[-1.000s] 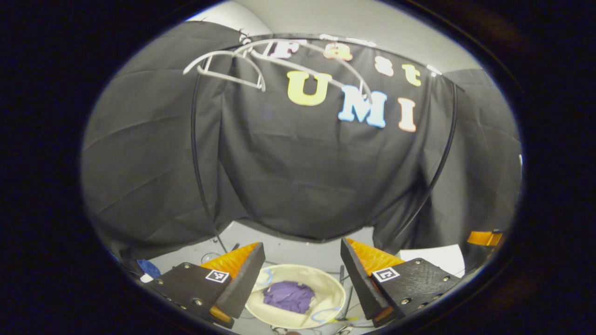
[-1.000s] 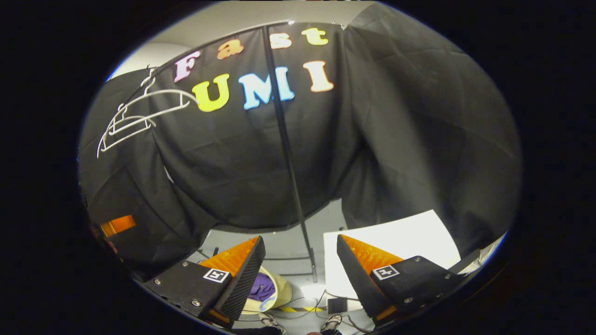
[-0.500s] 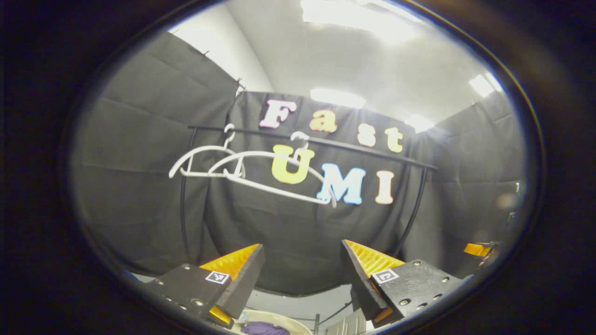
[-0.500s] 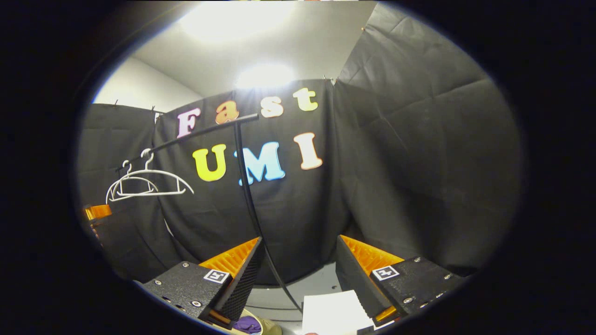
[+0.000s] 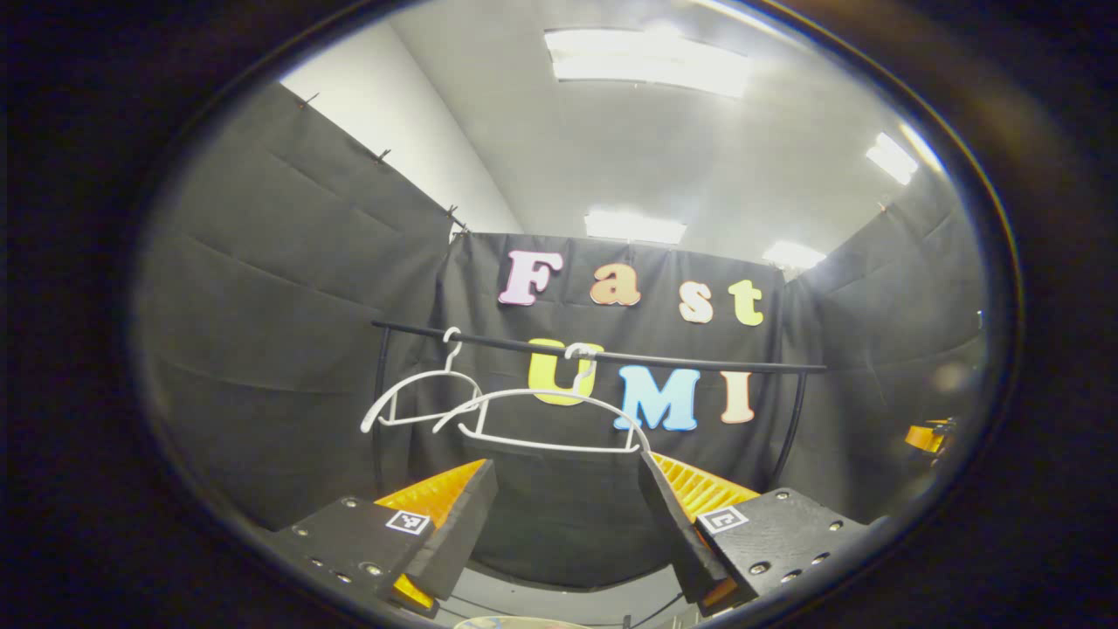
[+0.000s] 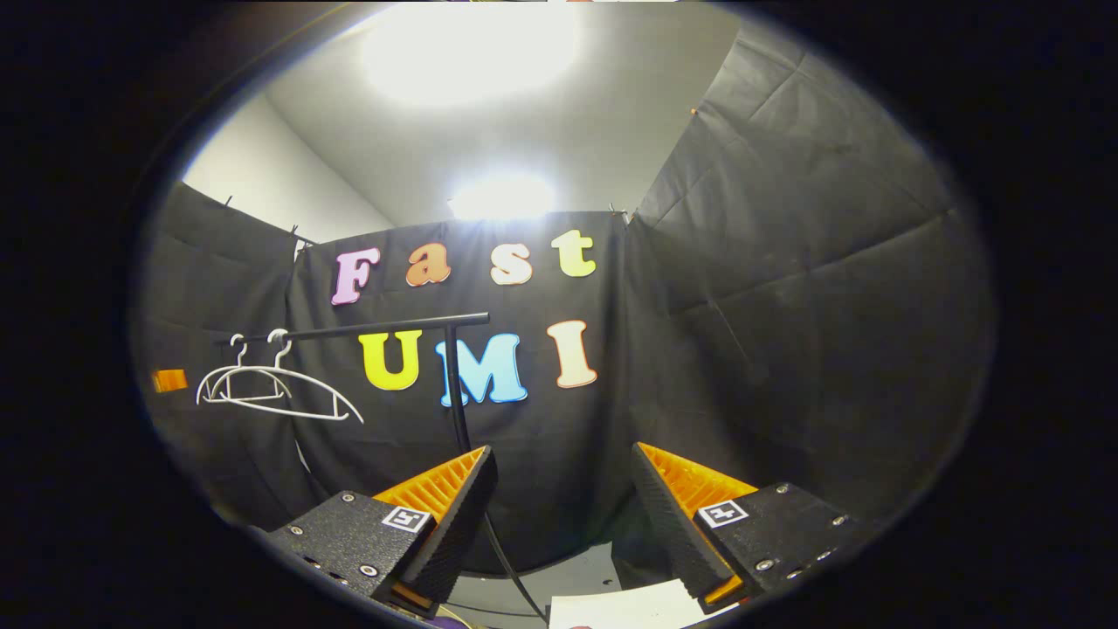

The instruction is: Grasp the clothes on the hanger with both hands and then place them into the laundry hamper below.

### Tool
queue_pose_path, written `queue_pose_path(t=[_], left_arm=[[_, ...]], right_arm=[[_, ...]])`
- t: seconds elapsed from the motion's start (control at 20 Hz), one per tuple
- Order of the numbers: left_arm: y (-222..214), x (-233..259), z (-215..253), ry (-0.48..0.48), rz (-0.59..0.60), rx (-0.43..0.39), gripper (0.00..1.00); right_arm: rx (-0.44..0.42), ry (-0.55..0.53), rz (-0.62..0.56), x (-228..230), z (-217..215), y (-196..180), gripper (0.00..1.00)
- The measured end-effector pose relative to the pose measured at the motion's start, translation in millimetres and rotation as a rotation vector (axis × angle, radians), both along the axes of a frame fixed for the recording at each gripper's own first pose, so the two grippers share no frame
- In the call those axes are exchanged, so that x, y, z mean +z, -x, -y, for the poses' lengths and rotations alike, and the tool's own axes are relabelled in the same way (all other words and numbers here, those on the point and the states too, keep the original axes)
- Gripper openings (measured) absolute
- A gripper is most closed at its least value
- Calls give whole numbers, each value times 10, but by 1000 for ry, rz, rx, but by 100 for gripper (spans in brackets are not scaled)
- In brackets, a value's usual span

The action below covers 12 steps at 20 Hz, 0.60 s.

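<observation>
Rail [image 5: 611,356]: a black bar lying level across your left gripper view, above and ahead of your left tongs [image 5: 568,524]. In the right gripper view it runs up and to the left of your right tongs [image 6: 563,515].

Hangers: two, white, both bare. The near hanger [image 5: 550,419] lies broadside to you, long axis along the rail, its lower bar just above the tips of your left tongs. The far hanger [image 5: 419,404] hangs to its left. Both sit well off to the left in the right gripper view [image 6: 271,389]. Judged from that, your left hand is the nearer one.

Clothes: none hang on either hanger. You cannot place the garment from these two views.

Hamper: a pale rim [image 5: 511,622] shows at the very bottom of the left gripper view, below your left tongs. Its contents are hidden.

Tongs: left wide apart, holding nothing. Right wide apart, holding nothing.

Sheet [image 6: 638,607]: white, flat, at the bottom of the right gripper view.

Writing: apart from the wall lettering, only small square marker tags on the tongs' bodies. These carry no readable text. No brands or labels.
</observation>
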<state>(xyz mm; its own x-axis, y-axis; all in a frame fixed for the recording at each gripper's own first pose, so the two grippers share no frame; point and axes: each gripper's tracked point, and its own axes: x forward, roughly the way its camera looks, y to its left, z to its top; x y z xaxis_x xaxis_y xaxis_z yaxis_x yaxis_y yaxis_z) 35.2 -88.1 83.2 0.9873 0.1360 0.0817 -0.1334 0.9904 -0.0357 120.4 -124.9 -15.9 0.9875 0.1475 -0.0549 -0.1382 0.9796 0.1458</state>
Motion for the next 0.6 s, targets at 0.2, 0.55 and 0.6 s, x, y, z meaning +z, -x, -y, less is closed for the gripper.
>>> queue_pose_path(t=[0.2,0.55,0.6], left_arm=[[-157,-201,4,84,2,-70,95],[-186,-477,-462,49,0,-55,94],[-189,-491,-538,62,-1,-60,94]], right_arm=[[-51,95,29,-5,-74,53,90],[-97,211,111,197,-618,304,95],[-97,178,81,149,-744,332,95]])
